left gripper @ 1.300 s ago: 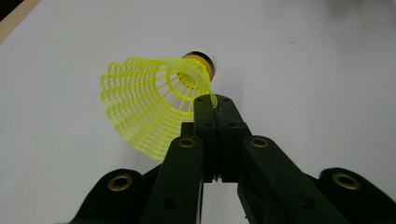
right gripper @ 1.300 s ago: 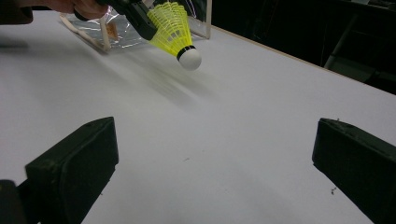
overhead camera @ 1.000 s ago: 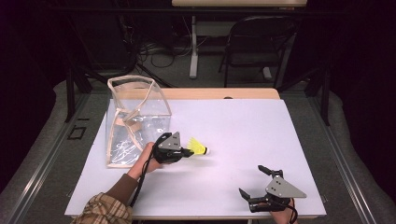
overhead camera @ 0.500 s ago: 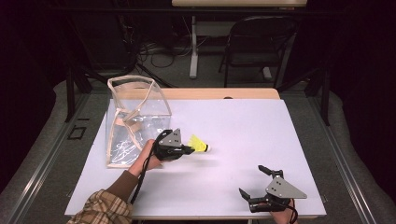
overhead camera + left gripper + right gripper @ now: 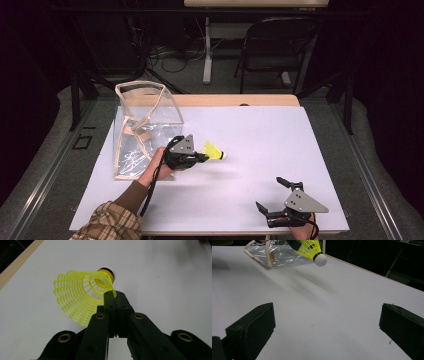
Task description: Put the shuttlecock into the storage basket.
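Observation:
A yellow mesh shuttlecock (image 5: 214, 150) with a white cork tip hangs just above the white table, its cork pointing right. My left gripper (image 5: 201, 157) is shut on the rim of its skirt; in the left gripper view the two black jaws pinch the yellow mesh of the shuttlecock (image 5: 82, 296) at the left gripper (image 5: 115, 295) tips. The right gripper view shows the shuttlecock (image 5: 312, 250) at the top, held off the table. My right gripper (image 5: 273, 192) rests near the table's front right edge, jaws wide apart with nothing between them, as the right gripper (image 5: 324, 322) view confirms.
A clear plastic bag (image 5: 142, 125) with beige trim stands open at the left of the white table (image 5: 260, 135), just behind my left hand. A folding chair (image 5: 280, 45) and cables lie beyond the far edge.
The left gripper with the shuttlecock has shifted very slightly; the right gripper has stayed where it was.

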Available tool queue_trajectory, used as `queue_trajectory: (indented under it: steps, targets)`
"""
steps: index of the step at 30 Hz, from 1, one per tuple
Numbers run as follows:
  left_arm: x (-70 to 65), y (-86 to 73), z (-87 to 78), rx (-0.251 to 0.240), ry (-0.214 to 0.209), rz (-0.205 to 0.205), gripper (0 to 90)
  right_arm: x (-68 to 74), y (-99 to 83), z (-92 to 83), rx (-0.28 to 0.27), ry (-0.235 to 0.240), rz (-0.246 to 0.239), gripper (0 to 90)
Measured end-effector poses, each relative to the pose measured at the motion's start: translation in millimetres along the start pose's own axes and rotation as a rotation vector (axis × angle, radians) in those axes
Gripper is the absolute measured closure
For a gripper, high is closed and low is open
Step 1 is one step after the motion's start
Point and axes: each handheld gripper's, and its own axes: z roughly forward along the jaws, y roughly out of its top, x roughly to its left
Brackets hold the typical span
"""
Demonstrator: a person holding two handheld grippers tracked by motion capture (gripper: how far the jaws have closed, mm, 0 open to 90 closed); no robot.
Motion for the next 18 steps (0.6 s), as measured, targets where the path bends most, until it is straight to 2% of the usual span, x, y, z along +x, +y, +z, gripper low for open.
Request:
queue_trajectory:
  steps: [3, 18]
  targets:
    - [1.7, 3.0, -1.1, -0.008, -0.001, -0.004, 89.5, -0.2, -0.3, 0.2, 0.004, 0.0, 0.001, 0.0]
    - [5.2, 16.7, -11.0, -0.013, 0.005, 0.026, 89.5, 0.1, 0.1, -0.2, 0.0, -0.001, -0.001, 0.0]
